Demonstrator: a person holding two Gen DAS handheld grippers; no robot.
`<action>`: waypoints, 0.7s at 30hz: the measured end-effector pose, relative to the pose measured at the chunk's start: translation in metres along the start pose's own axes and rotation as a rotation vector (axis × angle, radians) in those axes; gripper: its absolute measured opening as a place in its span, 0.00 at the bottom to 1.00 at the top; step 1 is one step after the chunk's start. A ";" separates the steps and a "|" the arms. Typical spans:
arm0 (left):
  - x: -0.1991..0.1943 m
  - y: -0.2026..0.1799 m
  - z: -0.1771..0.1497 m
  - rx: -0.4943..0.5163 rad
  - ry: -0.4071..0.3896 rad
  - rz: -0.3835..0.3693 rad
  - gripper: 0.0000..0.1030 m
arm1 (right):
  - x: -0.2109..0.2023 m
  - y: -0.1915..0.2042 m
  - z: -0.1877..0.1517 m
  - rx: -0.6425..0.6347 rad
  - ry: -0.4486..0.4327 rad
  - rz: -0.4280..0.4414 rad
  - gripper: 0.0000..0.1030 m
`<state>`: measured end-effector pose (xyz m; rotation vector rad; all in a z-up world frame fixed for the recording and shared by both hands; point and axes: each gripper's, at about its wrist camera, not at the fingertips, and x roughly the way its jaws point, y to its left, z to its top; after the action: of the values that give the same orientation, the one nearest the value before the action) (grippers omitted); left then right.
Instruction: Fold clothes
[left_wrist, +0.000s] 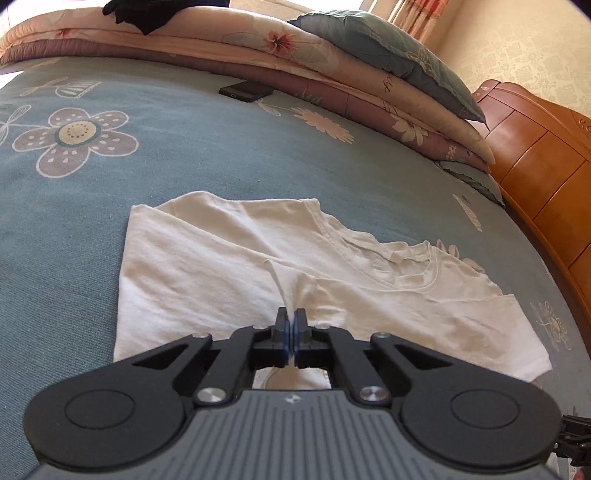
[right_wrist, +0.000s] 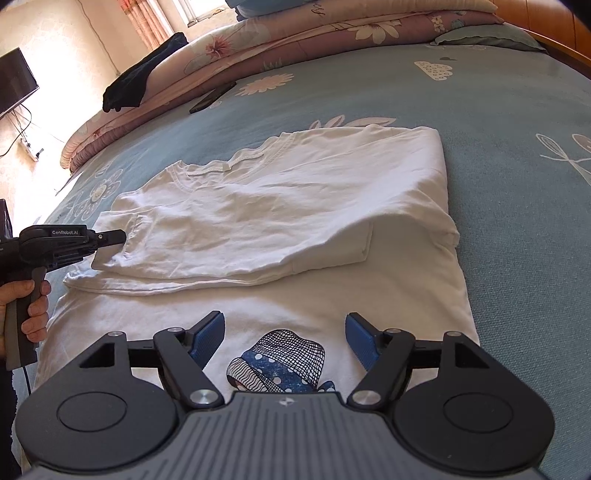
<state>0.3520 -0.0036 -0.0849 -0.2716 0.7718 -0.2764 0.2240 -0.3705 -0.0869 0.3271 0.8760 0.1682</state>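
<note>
"GenRobot.AI" is printed in white on the black left gripper (right_wrist: 123, 238), whose jaws are clenched on a pinched ridge of the white T-shirt (right_wrist: 280, 206) at nine o'clock in the right wrist view. The soft, creased cotton shirt lies partly folded on the blue flowered bedspread (right_wrist: 498, 122). The right gripper (right_wrist: 284, 339) stands released over its netted-hat print (right_wrist: 280, 363), whose lower part is hidden.

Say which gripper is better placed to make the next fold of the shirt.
Left, probably: the left gripper is already shut on the shirt; the right gripper hovers open above it, holding nothing.
</note>
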 end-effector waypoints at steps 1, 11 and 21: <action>-0.004 0.000 0.002 -0.002 -0.014 0.008 0.00 | 0.000 0.000 0.000 0.003 0.000 0.001 0.74; -0.017 0.024 0.007 -0.132 0.002 0.027 0.46 | -0.006 -0.004 0.002 -0.001 -0.019 -0.012 0.74; -0.014 -0.061 0.014 0.144 0.007 -0.076 0.58 | -0.068 -0.044 0.004 -0.130 -0.358 -0.358 0.74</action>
<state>0.3437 -0.0537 -0.0455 -0.1644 0.7461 -0.4027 0.1850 -0.4311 -0.0504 0.0702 0.5530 -0.1624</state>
